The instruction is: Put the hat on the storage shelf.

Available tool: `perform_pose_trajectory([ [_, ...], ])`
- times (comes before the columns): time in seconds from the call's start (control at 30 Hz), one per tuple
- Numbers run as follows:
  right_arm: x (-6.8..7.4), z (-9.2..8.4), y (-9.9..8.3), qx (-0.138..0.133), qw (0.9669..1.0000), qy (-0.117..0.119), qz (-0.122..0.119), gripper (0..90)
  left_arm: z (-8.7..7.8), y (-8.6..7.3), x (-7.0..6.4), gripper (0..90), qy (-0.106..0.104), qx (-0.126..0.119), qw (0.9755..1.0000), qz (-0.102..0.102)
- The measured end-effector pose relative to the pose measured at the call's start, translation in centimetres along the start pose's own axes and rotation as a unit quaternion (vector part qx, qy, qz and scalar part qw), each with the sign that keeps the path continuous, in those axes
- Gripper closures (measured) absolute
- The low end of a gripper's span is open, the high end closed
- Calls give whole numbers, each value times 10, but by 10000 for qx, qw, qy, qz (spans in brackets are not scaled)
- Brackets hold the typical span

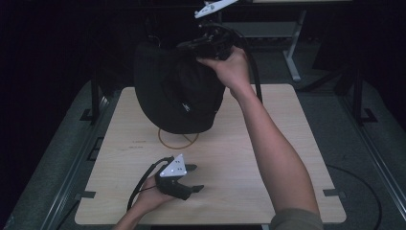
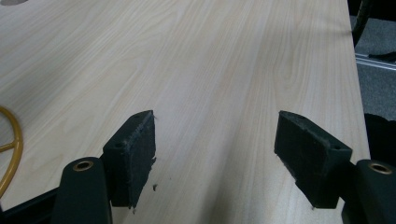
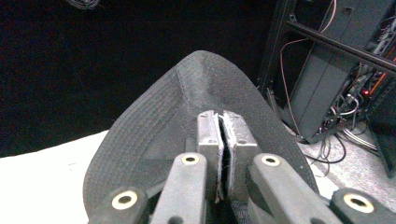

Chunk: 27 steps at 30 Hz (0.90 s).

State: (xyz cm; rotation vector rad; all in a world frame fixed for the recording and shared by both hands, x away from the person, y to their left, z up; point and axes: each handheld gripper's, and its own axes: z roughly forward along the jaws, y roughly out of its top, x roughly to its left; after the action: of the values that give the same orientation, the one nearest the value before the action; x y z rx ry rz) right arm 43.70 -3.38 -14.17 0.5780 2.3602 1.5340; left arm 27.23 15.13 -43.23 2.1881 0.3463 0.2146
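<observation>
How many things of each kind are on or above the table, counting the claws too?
Black hat: 1
Yellow ring on the table: 1
Claws: 2, left claw open, right claw shut on the hat
Total: 4

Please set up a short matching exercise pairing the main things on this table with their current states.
Things:
1. black bucket hat
2. left tool
3. right tool
4. yellow ring

States:
A. lying flat on the table
B. open, with nothing between its pads
C. lifted, hanging over the table
D. shut on a fabric brim

Pairs: 1-C, 2-B, 3-D, 4-A
</observation>
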Motion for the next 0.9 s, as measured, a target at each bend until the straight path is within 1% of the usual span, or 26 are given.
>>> perform_pose_trajectory([
  [0.1, -1, 12, 5, 92, 9999, 43, 51, 866, 0, 0, 1, 287, 1, -37, 10000, -2],
  [0.2, -3, 25, 9, 226, 9997, 72, 39, 866, 0, 0, 1, 287, 0, -32, 10000, 7],
  [0.23, -4, 29, 11, 276, 9996, 87, 46, 866, 0, 0, 1, 287, -8, -63, 10000, -21],
  [0.27, -4, 35, 13, 347, 9993, 97, 86, 866, 0, 0, 1, 287, -14, -71, 10000, -22],
  [0.33, -5, 44, 17, 459, 9988, 125, 87, 865, 0, 0, 0, 287, -18, -67, 10000, -8],
  [0.37, -6, 48, 18, 496, 9986, 137, 87, 865, 0, 0, 0, 287, 3, -41, 10000, 39],
  [0.4, -6, 55, 20, 593, 9981, 135, 70, 865, 0, 0, 1, 287, 2, -21, 10000, 46],
  [0.5, -6, 71, 24, 759, 9970, 134, 71, 864, 2, 0, -1, 287, -32, -34, 10000, -31],
  [0.53, -6, 77, 24, 777, 9968, 161, 55, 864, 3, 0, -1, 287, -20, -20, 10000, 15],
  [0.57, -6, 82, 24, 838, 9962, 183, 116, 864, 2, 0, -1, 287, -1, 8, 10000, 95],
  [0.6, -6, 90, 24, 931, 9954, 176, 115, 863, 2, 1, -1, 287, 3, 9, 9999, 107],
  [0.63, -6, 95, 24, 965, 9952, 167, 86, 863, 1, 1, 0, 287, 33, 21, 9999, 155],
  [0.7, -5, 111, 22, 1134, 9934, 134, 78, 861, 2, 1, -2, 287, 11, 8, 10000, 77],
  [0.73, -5, 118, 20, 1175, 9929, 136, 88, 860, 3, 1, -2, 287, 22, 6, 10000, 87],
  [0.77, -5, 122, 19, 1216, 9924, 136, 99, 857, 3, 1, -3, 287, 27, 45, 9999, 155],
  [0.8, -3, 132, 17, 1327, 9910, 133, 73, 841, 3, 2, -4, 287, 10, 54, 9999, 140],
  [0.83, -3, 138, 15, 1438, 9895, 130, -14, 789, 4, 2, -5, 287, 6, 52, 9999, 137],
  [0.87, -2, 141, 14, 1507, 9885, 83, -10, 693, 4, 2, -5, 287, -5, 51, 9999, 159],
  [0.9, -1, 143, 13, 1558, 9878, 53, -6, 649, 4, 2, -6, 287, -7, 85, 9998, 184],
])
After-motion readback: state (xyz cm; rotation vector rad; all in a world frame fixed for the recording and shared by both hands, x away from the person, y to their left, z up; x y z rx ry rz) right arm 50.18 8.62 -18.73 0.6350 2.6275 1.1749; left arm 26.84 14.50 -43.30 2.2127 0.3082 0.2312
